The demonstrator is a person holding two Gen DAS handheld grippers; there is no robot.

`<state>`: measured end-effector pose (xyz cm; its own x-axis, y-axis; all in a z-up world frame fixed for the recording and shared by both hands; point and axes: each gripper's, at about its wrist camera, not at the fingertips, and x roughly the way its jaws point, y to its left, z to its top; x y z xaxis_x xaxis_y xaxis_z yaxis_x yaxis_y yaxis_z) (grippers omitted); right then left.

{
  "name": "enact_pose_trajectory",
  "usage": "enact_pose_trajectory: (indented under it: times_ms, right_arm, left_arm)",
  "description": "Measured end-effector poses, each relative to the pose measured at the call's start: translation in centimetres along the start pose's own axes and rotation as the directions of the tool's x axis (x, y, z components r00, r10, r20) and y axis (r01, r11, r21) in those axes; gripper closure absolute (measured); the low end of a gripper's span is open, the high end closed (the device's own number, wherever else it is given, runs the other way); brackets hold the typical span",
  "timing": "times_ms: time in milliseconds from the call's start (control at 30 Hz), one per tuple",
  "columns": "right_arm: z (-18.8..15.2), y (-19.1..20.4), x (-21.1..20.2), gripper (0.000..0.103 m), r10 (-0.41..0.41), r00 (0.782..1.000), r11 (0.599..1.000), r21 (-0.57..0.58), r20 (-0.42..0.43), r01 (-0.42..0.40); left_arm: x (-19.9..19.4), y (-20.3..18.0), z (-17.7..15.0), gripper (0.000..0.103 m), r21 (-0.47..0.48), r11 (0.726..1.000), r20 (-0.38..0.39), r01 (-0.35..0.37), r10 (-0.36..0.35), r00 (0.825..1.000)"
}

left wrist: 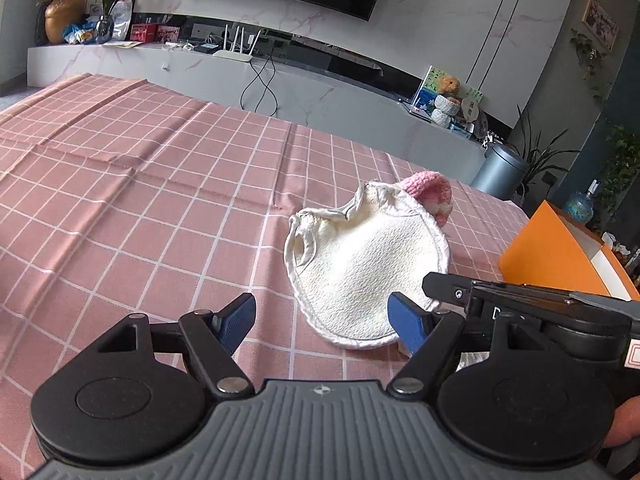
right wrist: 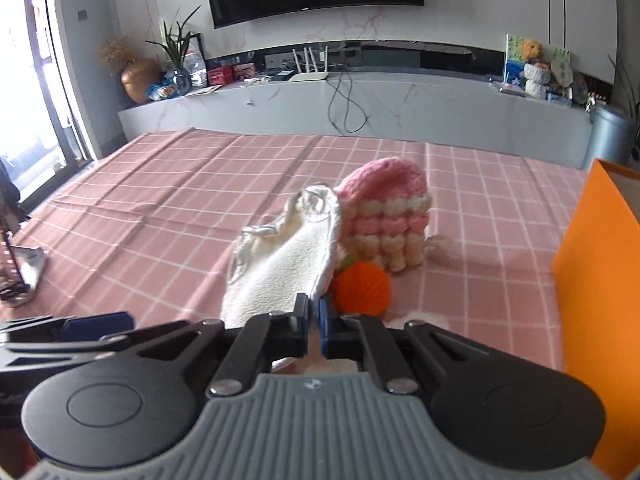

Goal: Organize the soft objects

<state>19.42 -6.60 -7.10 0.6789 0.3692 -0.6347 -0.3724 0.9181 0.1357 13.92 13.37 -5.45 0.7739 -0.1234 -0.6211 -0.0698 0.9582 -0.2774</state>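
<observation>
A round cream cloth bag (left wrist: 368, 264) with a drawstring mouth is lifted at its near edge over the pink checked tablecloth (left wrist: 140, 184). My right gripper (right wrist: 314, 316) is shut on the bag's near edge (right wrist: 280, 276). My left gripper (left wrist: 322, 320) is open, its blue pads either side of the bag's near-left rim, with the right gripper's body crossing just right of it. A pink and cream crocheted piece (right wrist: 386, 216) lies behind the bag; its top shows in the left wrist view (left wrist: 430, 192). An orange crocheted ball (right wrist: 362, 288) sits beside the bag.
An orange box (right wrist: 600, 280) stands open at the right table edge, also in the left wrist view (left wrist: 560, 256). A metal object (right wrist: 24, 276) lies at the left edge. A TV cabinet (right wrist: 360, 100) runs behind the table.
</observation>
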Motion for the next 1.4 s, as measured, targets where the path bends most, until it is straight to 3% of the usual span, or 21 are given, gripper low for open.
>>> enact_pose_trajectory:
  times_ms: [233, 467, 633, 667, 767, 933, 1000, 1100, 1400]
  right_arm:
    - [-3.7, 0.8, -2.6, 0.101, 0.121, 0.988, 0.99, 0.085, -0.101, -0.112]
    - [-7.7, 1.5, -4.6, 0.1, 0.134, 0.978, 0.99, 0.066, -0.162, -0.125]
    - [-8.4, 1.3, -5.7, 0.092, 0.105, 0.983, 0.994, 0.016, -0.154, -0.104]
    - [-8.2, 1.2, -6.1, 0.089, 0.103, 0.984, 0.995, 0.004, -0.143, -0.104]
    - [-7.8, 1.4, -7.6, 0.06, 0.076, 0.994, 0.995, -0.056, -0.076, -0.08]
    - [-7.0, 1.0, -8.2, 0.042, -0.055, 0.997, 0.986, -0.157, 0.045, 0.061]
    - [-6.7, 0.1, -7.6, 0.023, -0.098, 0.993, 0.985, -0.133, 0.059, 0.105]
    - [-5.9, -1.5, -6.5, 0.012, -0.155, 0.985, 0.984, -0.081, 0.069, 0.161]
    - [-5.0, -4.0, -1.7, 0.009, -0.188, 0.982, 0.982, -0.014, -0.035, 0.187]
  left_arm:
    - [-2.3, -0.7, -1.5, 0.015, 0.055, 0.998, -0.002, -0.004, 0.004, 1.0]
    - [-2.3, -1.8, -3.7, 0.014, 0.091, 0.996, -0.079, 0.016, -0.008, 0.997]
    - [-2.5, -2.3, -4.4, 0.013, 0.108, 0.994, -0.092, 0.016, -0.006, 0.996]
    - [-2.7, -2.2, -4.3, 0.013, 0.102, 0.995, -0.086, 0.004, 0.005, 0.996]
    - [-2.9, -1.3, -4.0, 0.007, 0.05, 0.999, -0.064, -0.02, 0.023, 0.998]
    - [-2.6, -0.2, -4.0, 0.007, -0.006, 1.0, -0.067, -0.016, 0.015, 0.998]
    - [-2.1, -0.1, -4.1, 0.007, -0.025, 1.0, -0.082, -0.009, 0.007, 0.997]
    - [-1.1, 0.0, -4.3, 0.007, -0.058, 0.998, -0.102, -0.007, 0.001, 0.995]
    - [1.1, -1.1, -4.6, 0.006, 0.013, 0.998, -0.118, -0.066, 0.067, 0.991]
